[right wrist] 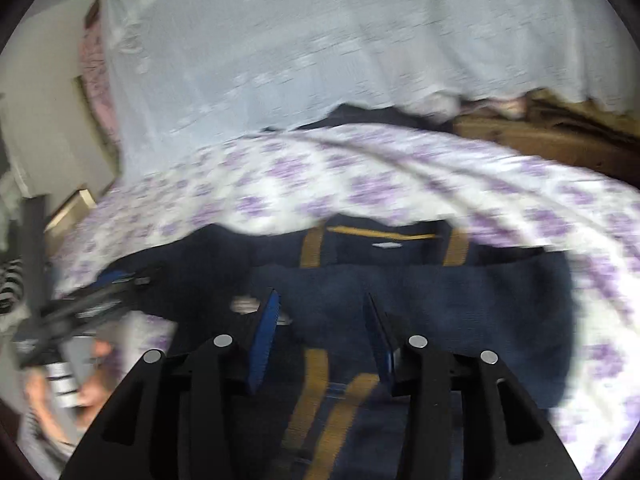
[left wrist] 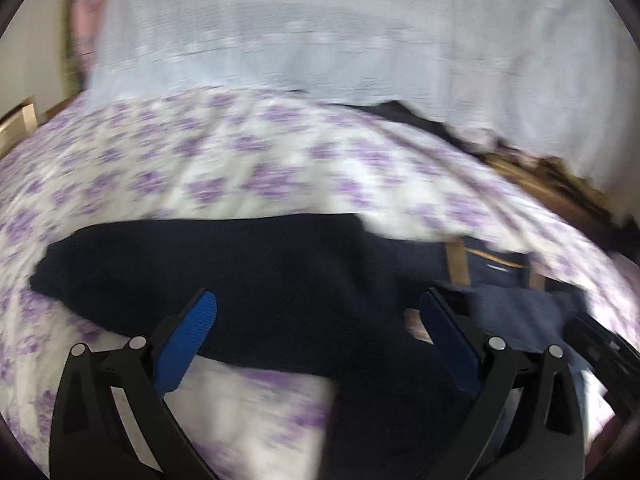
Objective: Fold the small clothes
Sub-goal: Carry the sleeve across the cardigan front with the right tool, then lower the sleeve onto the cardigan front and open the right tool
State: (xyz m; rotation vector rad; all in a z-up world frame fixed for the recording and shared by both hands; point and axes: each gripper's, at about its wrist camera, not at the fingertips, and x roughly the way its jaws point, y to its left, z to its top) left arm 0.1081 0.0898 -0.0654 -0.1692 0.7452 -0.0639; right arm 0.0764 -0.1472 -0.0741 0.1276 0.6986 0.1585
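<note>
A dark navy garment [left wrist: 248, 276] with mustard-yellow straps [left wrist: 458, 266] lies on a bed with a white and purple flowered sheet [left wrist: 240, 152]. One navy sleeve or leg stretches to the left. My left gripper [left wrist: 318, 304] is open wide just above the dark cloth, holding nothing. In the right wrist view the same garment [right wrist: 460, 304] lies with a folded flap over its middle and yellow straps [right wrist: 312, 248] above and below. My right gripper [right wrist: 322, 304] hangs open over the flap, empty. Both views are motion-blurred.
A pale blue-white cover [left wrist: 320, 32] lies heaped at the back of the bed. Brown cloth [right wrist: 560, 140] lies at the far right. The other gripper and the person's hand [right wrist: 68, 364] show at the left of the right wrist view. A wall and bed edge [left wrist: 20, 120] are at left.
</note>
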